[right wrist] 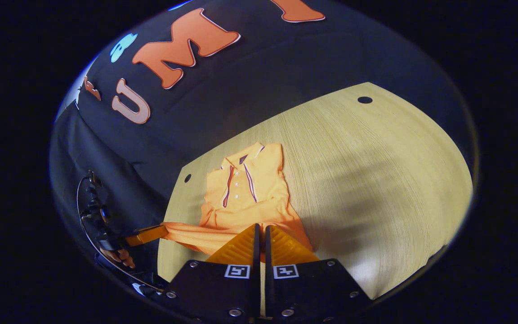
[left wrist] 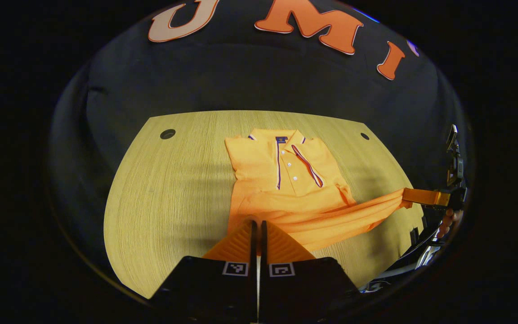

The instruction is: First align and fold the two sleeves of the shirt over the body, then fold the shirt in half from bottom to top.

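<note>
The orange polo shirt (left wrist: pixel 281 180) lies on the wooden table (left wrist: pixel 173 189), collar toward the table's far edge and both sleeves already folded in over the body, so the step in hand looks like the bottom-to-top fold. The hem end is lifted off the wood at the near edge and stretched sideways between the two grippers.

The left gripper (left wrist: pixel 257 225) has its fingers drawn nearly together, only a thin slit between them, and they appear to pinch the hem's left corner right at their tips (the cloth itself is hard to tell apart from the fingers there). The right gripper (right wrist: pixel 260 229) stands the same way, fingers all but closed with the shirt's lower edge at their tips; the left gripper view shows it out near the table's right edge, gripping a taut tongue of fabric, held by a hand (left wrist: pixel 448 223).

What the coming move turns on: the shirt's long axis runs from the near edge straight away to the collar at the far edge, and the collar lies ahead of both grippers. The held hem line runs crosswise to that axis. Both grippers seem about equally near the body, so I judge they should travel together toward the far edge, keeping the hem level, or the fold will land skewed.
</note>
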{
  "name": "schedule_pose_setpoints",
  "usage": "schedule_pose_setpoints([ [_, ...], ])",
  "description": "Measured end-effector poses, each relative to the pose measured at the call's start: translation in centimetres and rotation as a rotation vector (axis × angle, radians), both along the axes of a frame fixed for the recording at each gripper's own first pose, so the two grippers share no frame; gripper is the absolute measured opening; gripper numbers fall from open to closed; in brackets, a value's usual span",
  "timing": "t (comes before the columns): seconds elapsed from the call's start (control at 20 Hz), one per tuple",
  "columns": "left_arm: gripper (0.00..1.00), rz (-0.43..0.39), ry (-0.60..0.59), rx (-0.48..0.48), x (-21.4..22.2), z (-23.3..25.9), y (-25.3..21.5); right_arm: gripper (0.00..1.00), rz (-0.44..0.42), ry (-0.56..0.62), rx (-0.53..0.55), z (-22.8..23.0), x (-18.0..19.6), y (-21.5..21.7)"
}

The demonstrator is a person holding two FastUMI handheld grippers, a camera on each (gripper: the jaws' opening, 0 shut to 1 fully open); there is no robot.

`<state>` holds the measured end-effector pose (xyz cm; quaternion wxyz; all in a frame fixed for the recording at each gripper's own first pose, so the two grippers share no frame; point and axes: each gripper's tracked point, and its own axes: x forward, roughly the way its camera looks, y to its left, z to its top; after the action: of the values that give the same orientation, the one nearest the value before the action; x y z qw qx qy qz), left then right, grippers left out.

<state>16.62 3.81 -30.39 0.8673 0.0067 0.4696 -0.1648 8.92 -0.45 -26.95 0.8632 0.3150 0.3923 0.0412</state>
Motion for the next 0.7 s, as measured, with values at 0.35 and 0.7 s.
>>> schedule_pose_setpoints([
  [0.35, 0.02, -0.016, -0.039, -0.017, 8.6, 0.7, -0.1, 0.05, -0.014, -0.027, -0.062, 1.9, 7.1, 0.2],
  [0.7, 0.02, -0.024, -0.050, -0.025, 16.5, -0.3, -0.3, 0.05, 0.002, 0.002, -0.131, 1.1, 14.3, 0.2],
])
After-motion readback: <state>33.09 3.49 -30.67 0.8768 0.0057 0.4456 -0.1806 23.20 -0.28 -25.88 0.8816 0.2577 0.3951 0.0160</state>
